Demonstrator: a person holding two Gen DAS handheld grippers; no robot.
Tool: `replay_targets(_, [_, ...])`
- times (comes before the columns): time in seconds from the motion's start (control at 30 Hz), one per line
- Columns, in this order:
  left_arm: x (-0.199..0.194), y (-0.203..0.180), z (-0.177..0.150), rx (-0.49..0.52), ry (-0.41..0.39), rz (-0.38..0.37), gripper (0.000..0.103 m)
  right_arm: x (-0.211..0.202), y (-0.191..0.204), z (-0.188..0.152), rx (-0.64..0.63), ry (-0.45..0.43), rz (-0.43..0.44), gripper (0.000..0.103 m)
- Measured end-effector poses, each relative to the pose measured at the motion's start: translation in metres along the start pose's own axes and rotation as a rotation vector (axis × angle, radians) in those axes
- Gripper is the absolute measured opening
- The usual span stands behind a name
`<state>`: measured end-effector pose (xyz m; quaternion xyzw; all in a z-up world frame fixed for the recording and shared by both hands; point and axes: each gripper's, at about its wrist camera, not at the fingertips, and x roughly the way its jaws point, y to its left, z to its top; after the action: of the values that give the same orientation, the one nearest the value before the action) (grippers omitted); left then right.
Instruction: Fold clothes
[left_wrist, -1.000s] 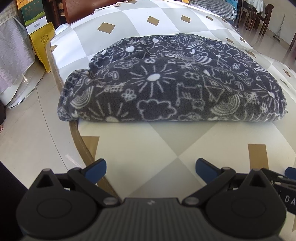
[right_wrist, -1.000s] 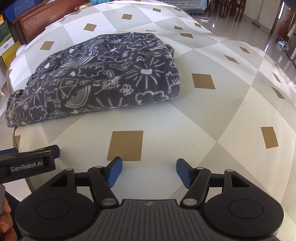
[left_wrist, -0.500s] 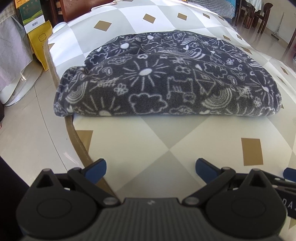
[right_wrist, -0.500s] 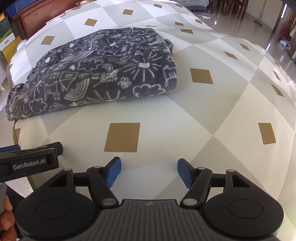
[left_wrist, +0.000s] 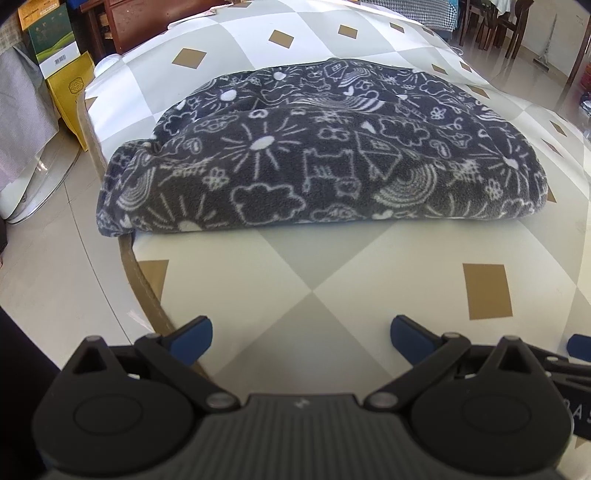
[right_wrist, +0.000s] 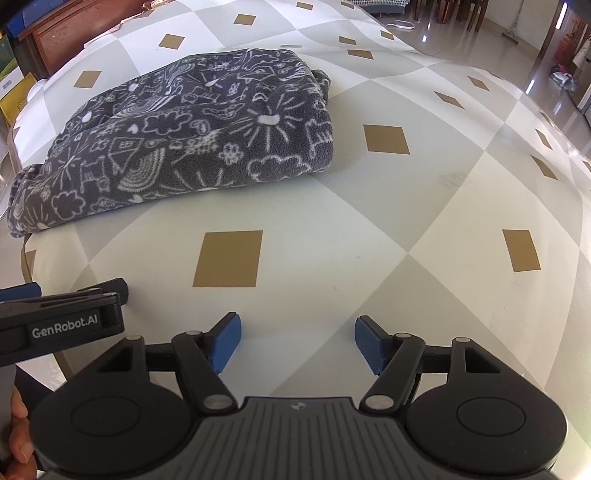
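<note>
A dark grey fleece garment (left_wrist: 314, 155) with white doodle drawings lies folded in a thick bundle on the checked table (left_wrist: 332, 280). Its left end reaches the table's left edge. In the right wrist view the same garment (right_wrist: 192, 129) sits at the far left. My left gripper (left_wrist: 301, 338) is open, well short of the garment, with nothing between its blue pads. My right gripper (right_wrist: 297, 345) is also open and empty over bare table, to the right of the left one. The left gripper's body (right_wrist: 62, 321) shows at the right wrist view's left edge, with a hand (right_wrist: 18, 439) below it.
The table's left edge (left_wrist: 140, 284) drops to a tiled floor. Cardboard boxes (left_wrist: 59, 55) and a covered object stand on the floor at the far left. Wooden chairs (left_wrist: 495, 22) stand beyond the table's far end. Bare tabletop stretches to the right of the garment (right_wrist: 443, 184).
Both grippers have drawn back slightly and tilted, so the garment sits higher in the frames. The garment has not moved and both grippers stayed open.
</note>
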<state>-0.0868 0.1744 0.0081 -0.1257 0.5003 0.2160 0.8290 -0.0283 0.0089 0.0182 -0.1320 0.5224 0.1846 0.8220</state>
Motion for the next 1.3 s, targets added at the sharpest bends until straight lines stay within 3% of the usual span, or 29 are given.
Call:
replay_targets(0.63, [-0.004,-0.022,-0.006,0.019,0.001,-0.001,0.103,-0.004,-0.01,-0.007,0.002,0.005,-0.001,0.068])
replay_targets(1.3, [-0.008,-0.058,-0.014,0.084,-0.007,-0.04,0.103,-0.01,-0.043,-0.022,0.087,0.007,-0.037,0.069])
